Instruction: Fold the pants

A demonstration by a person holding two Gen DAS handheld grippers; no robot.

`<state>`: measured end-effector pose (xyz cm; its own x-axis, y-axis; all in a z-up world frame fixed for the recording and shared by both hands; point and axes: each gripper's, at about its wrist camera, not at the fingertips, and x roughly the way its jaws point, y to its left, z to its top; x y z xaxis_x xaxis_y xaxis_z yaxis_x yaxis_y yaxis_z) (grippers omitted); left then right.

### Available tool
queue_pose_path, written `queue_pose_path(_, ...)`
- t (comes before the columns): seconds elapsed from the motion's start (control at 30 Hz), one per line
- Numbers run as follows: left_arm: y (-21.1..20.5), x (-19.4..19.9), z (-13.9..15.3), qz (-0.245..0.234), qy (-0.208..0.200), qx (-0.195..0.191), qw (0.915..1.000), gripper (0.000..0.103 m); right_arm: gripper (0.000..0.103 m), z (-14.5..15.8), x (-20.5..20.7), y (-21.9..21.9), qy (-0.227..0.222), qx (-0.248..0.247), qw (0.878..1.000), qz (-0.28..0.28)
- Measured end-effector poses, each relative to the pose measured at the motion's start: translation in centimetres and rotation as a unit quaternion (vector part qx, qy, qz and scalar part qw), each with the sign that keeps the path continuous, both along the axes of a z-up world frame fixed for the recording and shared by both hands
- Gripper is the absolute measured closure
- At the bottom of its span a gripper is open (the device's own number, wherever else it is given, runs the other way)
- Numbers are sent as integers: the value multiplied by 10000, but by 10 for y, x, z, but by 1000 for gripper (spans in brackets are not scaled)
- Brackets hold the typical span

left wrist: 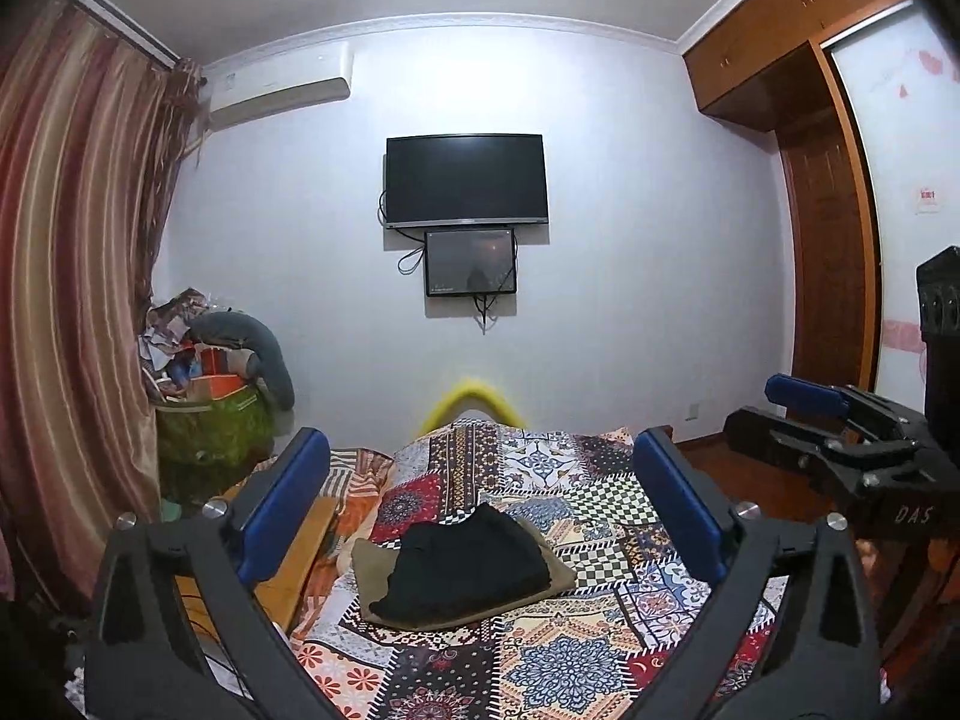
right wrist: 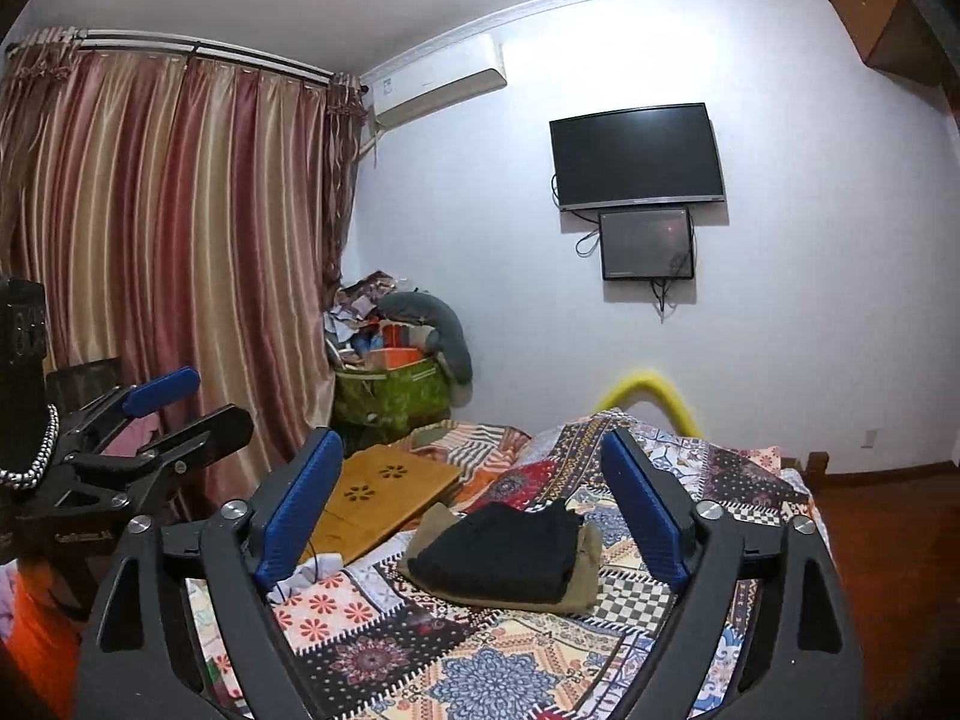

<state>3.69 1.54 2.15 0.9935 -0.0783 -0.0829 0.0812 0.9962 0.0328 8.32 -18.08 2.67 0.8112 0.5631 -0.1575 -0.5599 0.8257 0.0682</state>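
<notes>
Folded black pants (left wrist: pixel 471 564) lie on top of folded olive-brown pants (left wrist: pixel 555 579) on the patchwork bedspread (left wrist: pixel 570 654). The same stack shows in the right wrist view, black (right wrist: pixel 501 552) over olive (right wrist: pixel 585 576). My left gripper (left wrist: pixel 480 480) is open and empty, held above and short of the stack. My right gripper (right wrist: pixel 474 480) is open and empty too, likewise above the bed. Each gripper shows at the edge of the other's view, the right one (left wrist: pixel 840 420) and the left one (right wrist: pixel 174 414).
A wooden lap tray (right wrist: pixel 372 492) lies on the bed's left side. A green bag piled with clutter (right wrist: pixel 390 390) stands in the corner by the striped curtain (right wrist: pixel 168 252). A TV (left wrist: pixel 465 180) hangs on the far wall. A wooden wardrobe (left wrist: pixel 828 252) is at right.
</notes>
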Motion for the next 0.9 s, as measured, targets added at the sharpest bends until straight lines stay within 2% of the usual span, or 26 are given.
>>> queue_pose_path(0.07,0,0,-1,-15,-12,-32,10000,1,7,-3,-2,0,9,-2,10000,-9)
queue_pose_path(0.23,7,3,-1,-24,9,-111,9999,1,6,-5,0,-1,55,-10,10000,-35)
queue_pose_path(0.37,7,5,-4,-23,39,-160,9999,1,1,-5,-1,-2,63,-16,10000,-29)
queue_pose_path(0.9,7,9,-11,-19,103,-253,9996,1,1,-5,-7,-2,64,-14,10000,-66)
